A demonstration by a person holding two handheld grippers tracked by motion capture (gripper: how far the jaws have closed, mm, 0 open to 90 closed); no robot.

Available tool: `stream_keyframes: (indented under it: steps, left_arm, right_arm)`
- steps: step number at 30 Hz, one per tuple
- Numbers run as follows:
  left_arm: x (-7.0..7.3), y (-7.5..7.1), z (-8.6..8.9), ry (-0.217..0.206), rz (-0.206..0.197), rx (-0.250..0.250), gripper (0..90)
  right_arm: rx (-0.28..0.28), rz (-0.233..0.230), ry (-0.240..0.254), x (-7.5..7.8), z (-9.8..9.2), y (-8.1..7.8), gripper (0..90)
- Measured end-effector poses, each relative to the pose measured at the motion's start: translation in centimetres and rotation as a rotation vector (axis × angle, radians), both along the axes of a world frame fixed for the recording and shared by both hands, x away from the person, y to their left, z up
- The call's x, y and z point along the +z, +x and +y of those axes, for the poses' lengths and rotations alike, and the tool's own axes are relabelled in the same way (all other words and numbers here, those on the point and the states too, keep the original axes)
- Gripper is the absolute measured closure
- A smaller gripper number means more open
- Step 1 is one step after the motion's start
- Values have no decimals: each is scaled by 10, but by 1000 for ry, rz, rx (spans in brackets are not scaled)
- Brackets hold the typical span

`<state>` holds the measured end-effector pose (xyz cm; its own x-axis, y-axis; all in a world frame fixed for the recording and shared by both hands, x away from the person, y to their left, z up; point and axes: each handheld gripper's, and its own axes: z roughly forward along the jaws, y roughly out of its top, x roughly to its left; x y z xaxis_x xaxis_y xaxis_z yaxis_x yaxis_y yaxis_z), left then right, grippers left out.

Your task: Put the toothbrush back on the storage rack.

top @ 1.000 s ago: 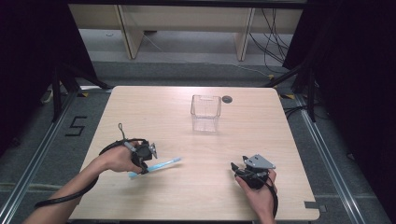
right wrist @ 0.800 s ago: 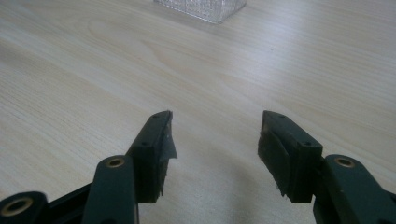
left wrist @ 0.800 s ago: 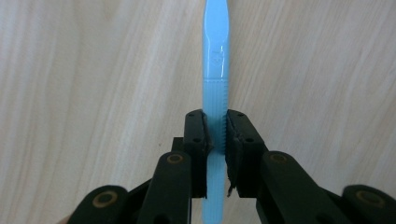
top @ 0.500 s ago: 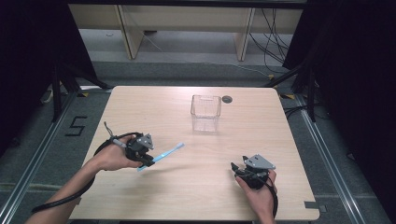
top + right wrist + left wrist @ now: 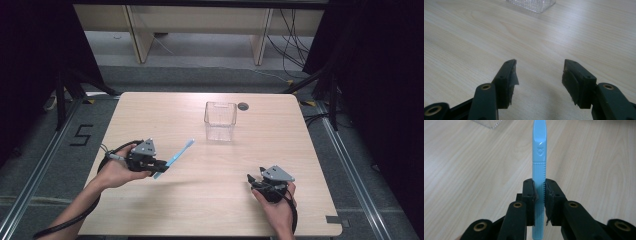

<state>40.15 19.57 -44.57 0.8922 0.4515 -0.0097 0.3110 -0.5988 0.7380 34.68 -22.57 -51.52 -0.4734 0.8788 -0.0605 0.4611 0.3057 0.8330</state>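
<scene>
Your left gripper (image 5: 161, 164) clenched a blue toothbrush (image 5: 175, 158), angled toward 1 o'clock above the desk (image 5: 210, 200). Your right gripper (image 5: 539, 75) rested at 5 o'clock, fingers released. Handle emblem was unreadable.

We log a shift on the left side only. The left hand-held gripper (image 5: 159, 165) has moved since a second ago — its light blue toothbrush (image 5: 174, 158), earlier lying low and nearly level over the tabletop (image 5: 165, 110), then tilting, now angles up more steeply, head toward the clear container (image 5: 220, 121). The left hand (image 5: 117, 171) has rotated with it — the grey plate now faces up.
</scene>
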Motion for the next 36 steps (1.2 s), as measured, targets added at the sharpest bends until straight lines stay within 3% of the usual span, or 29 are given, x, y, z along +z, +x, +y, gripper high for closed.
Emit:
stream_keyframes:
  steps: [2,5,7,8,10,12,13,14,18,21,27,33,34,35,36]
  left_arm:
    - [-1,-1,1,-20,-2,10,790]
    - [-6,-4,4,-130,-31,64,790]
    - [-7,-4,4,-143,-32,76,790]
    - [-9,-6,5,-180,-42,102,790]
    - [-9,-8,6,-186,-50,117,790]
    - [-13,-11,7,-254,-72,142,790]
    - [-13,-11,7,-254,-72,142,790]
    - [-15,-13,7,-292,-77,157,790]
    - [-18,-16,7,-319,-94,181,790]
    - [-21,-18,5,-366,-114,195,790]
    - [-22,-23,1,-410,-129,216,790]
    - [-24,-25,-5,-433,-141,222,790]
    - [-24,-25,-7,-442,-151,228,790]
    - [-24,-25,-7,-442,-151,228,790]
    - [-24,-25,-8,-449,-153,231,790]
  right_arm:
    - [4,-7,-7,0,0,0,451]
    - [5,-10,-9,0,0,0,452]
    - [4,-9,-9,0,0,0,452]
    - [5,-8,-8,0,0,0,452]
    - [5,-4,-4,0,1,0,452]
    - [5,-8,-14,0,0,0,452]
    - [5,-8,-14,0,0,0,452]
    - [5,-5,-14,0,0,0,452]
    - [6,-6,-20,0,0,0,452]
    - [6,-7,-22,0,0,0,452]
    - [-2,-10,6,0,2,-2,456]
    - [-4,-76,9,3,1,-3,503]
    - [-4,-82,49,6,2,-4,516]
    - [-4,-82,49,6,2,-4,516]
    - [-14,-58,75,9,4,-7,517]
